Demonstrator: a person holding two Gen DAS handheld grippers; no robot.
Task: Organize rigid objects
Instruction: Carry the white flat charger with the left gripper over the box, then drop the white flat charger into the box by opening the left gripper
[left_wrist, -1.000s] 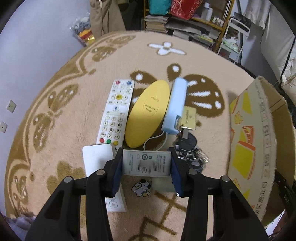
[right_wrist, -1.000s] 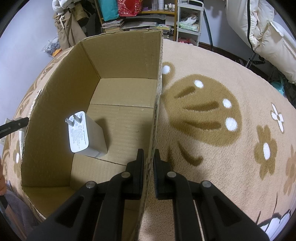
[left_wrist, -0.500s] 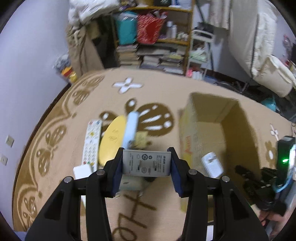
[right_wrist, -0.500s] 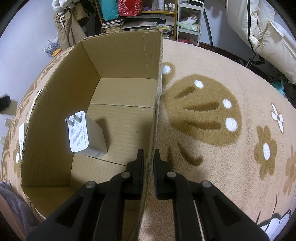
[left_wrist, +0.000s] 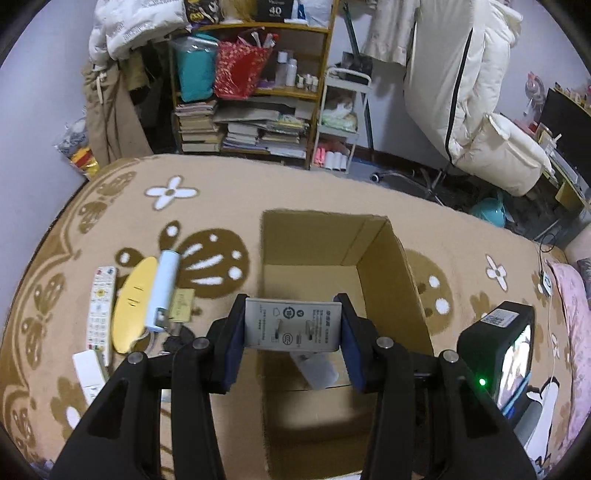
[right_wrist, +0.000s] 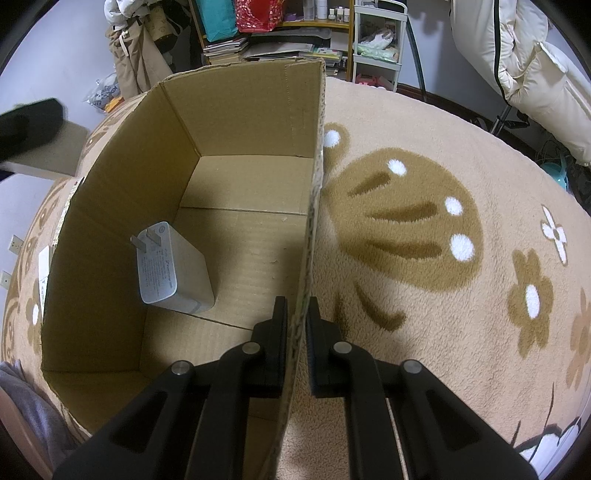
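White charger block (left_wrist: 293, 324), label face up, clamped between the blue-padded fingers of the left gripper (left_wrist: 293, 326), held above the open cardboard box (left_wrist: 391, 273) on the patterned carpet (left_wrist: 221, 206). Inside the box, a second white plug adapter (right_wrist: 170, 268) lying on the floor near the left wall. Right gripper (right_wrist: 296, 328) pinched shut on the box's right wall; remote (left_wrist: 99, 310), yellow oval case (left_wrist: 131, 302) and pale blue power bank (left_wrist: 164, 288) left of the box on the carpet.

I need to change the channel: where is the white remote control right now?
In the left wrist view, the white remote control lies on the carpet at far left, beside the yellow oval case, well left of the cardboard box.
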